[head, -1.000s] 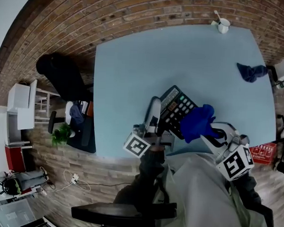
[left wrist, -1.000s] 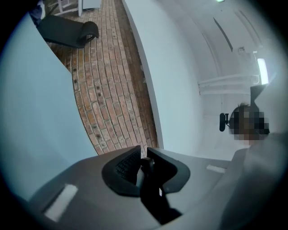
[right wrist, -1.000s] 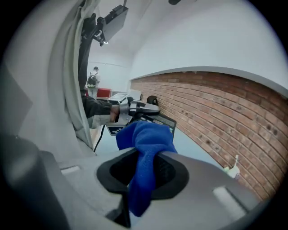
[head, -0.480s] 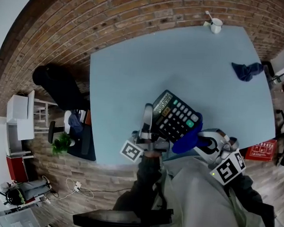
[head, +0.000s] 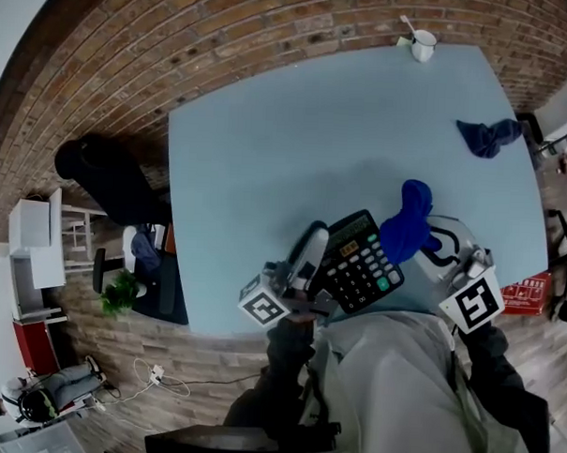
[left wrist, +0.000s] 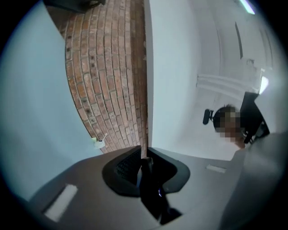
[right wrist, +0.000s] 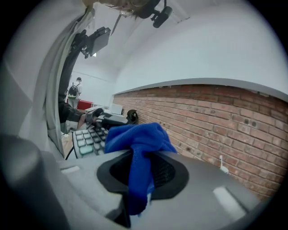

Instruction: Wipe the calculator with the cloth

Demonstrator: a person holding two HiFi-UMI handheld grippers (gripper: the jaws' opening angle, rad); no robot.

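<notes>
A black calculator (head: 360, 265) with grey keys and one green key is held up over the near edge of the light-blue table (head: 297, 128). My left gripper (head: 317, 261) is shut on its left edge; in the left gripper view that edge shows as a thin dark slab (left wrist: 150, 188) between the jaws. My right gripper (head: 431, 244) is shut on a blue cloth (head: 406, 223), bunched just right of the calculator's top. In the right gripper view the cloth (right wrist: 137, 148) hangs from the jaws, with the calculator's keys (right wrist: 87, 139) to its left.
A second dark-blue cloth (head: 488, 136) lies at the table's right edge. A white cup (head: 422, 45) with a spoon stands at the far corner. A brick floor surrounds the table, with a black chair (head: 107, 177) to the left and a red crate (head: 524, 292) to the right.
The calculator has dropped nearer to me and tilted, its keys now more level. The blue cloth has swung from the calculator's lower right face up to its upper right corner.
</notes>
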